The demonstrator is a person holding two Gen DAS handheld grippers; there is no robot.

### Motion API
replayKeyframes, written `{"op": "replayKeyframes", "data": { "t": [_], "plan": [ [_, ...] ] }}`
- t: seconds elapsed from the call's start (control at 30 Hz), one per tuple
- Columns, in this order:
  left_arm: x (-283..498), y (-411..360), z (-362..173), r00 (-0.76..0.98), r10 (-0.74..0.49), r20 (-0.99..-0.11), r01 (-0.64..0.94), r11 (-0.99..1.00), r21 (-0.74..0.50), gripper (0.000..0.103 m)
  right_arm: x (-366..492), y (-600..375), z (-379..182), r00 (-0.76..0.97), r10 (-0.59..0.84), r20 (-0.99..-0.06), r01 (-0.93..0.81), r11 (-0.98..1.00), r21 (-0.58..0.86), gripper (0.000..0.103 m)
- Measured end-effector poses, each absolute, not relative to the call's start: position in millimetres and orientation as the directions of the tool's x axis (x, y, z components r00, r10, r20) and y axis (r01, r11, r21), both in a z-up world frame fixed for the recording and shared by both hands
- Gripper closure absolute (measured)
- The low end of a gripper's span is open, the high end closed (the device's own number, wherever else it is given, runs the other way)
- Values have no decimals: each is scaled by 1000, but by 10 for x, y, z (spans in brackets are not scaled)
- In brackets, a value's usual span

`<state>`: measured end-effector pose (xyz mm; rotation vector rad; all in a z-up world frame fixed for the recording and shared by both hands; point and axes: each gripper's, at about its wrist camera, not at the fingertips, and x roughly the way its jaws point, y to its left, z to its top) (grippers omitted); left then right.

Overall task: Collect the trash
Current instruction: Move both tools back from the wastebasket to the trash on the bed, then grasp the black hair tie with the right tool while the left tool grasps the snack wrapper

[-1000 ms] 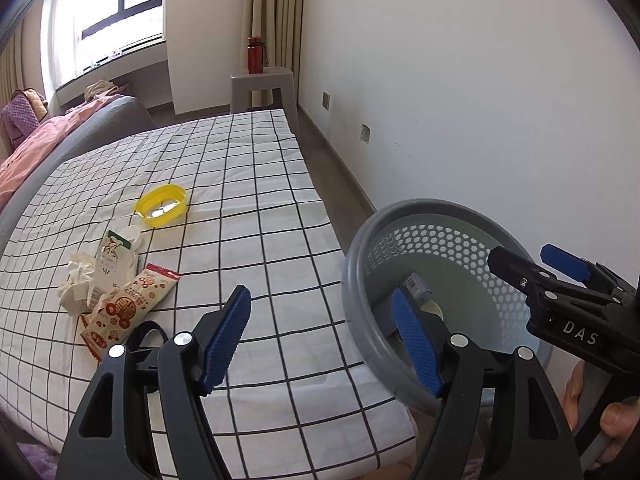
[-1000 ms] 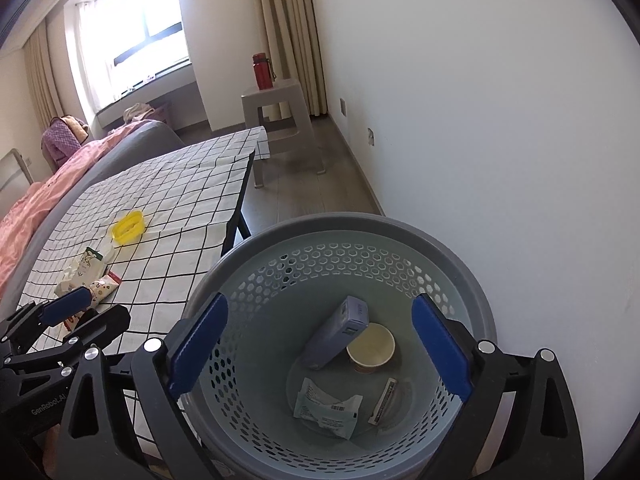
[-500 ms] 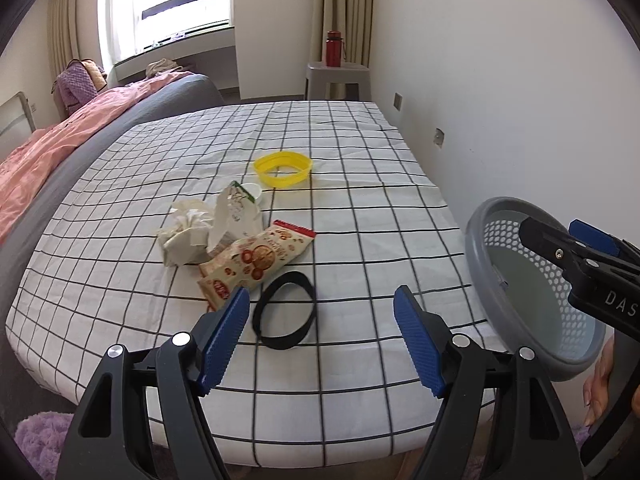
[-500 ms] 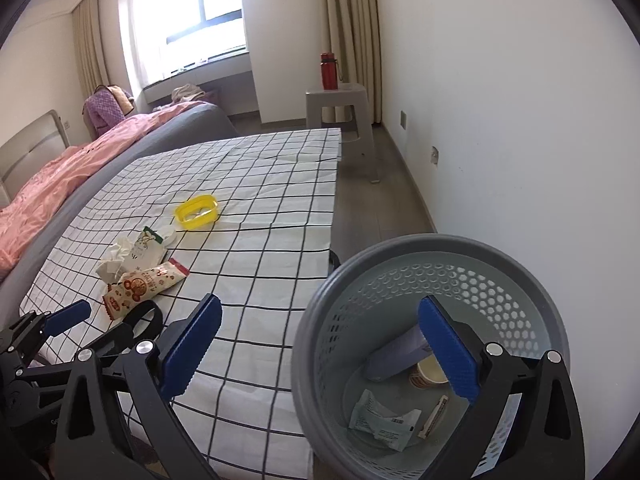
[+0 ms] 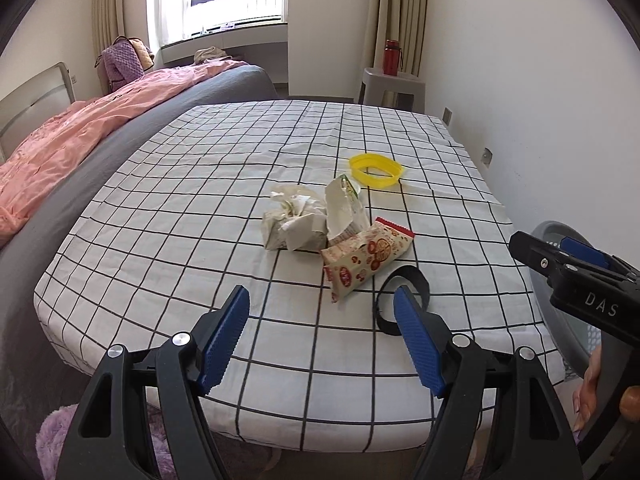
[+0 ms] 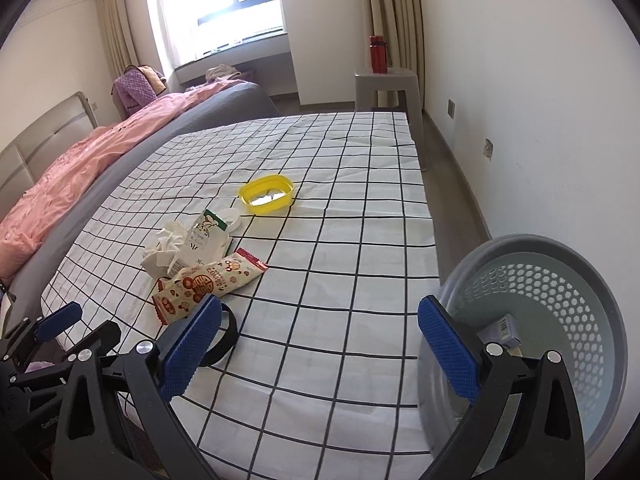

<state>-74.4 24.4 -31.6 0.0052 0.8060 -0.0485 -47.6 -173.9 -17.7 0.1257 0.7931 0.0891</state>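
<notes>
On the checked tablecloth [image 5: 200,216] lie a snack wrapper [image 5: 366,258], a torn carton [image 5: 344,208], crumpled tissue [image 5: 294,220], a black ring [image 5: 402,300] and a yellow tub [image 5: 375,169]. My left gripper [image 5: 322,338] is open and empty, above the table's near edge, short of the ring. My right gripper [image 6: 318,346] is open and empty, between the table's corner and the grey perforated basket [image 6: 560,300], which holds some trash. The wrapper [image 6: 208,284], carton [image 6: 206,240] and tub [image 6: 267,194] also show in the right wrist view.
A grey stool [image 5: 394,84] with a red bottle [image 5: 391,57] stands beyond the table by the white wall. A bed with pink bedding [image 5: 80,132] lies along the left. A purple rug [image 5: 52,436] shows under the table's near edge.
Both grippers have swung left from the basket toward the table. The trash pile now sits ahead of the left gripper; the basket has slid to the right edge.
</notes>
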Motion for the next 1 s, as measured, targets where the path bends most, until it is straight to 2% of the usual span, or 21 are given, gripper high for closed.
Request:
{"op": "replayKeyframes", "data": {
  "t": [0.63, 1.0],
  "plan": [
    [-719, 864, -510, 668, 22, -744, -48, 999, -14, 32, -437, -1125, -509, 639, 218, -737, -118, 975, 186, 6],
    [-630, 963, -647, 639, 19, -769, -59, 998, -25, 32, -251, -903, -717, 590, 172, -789, -140, 984, 110, 6]
  ]
}}
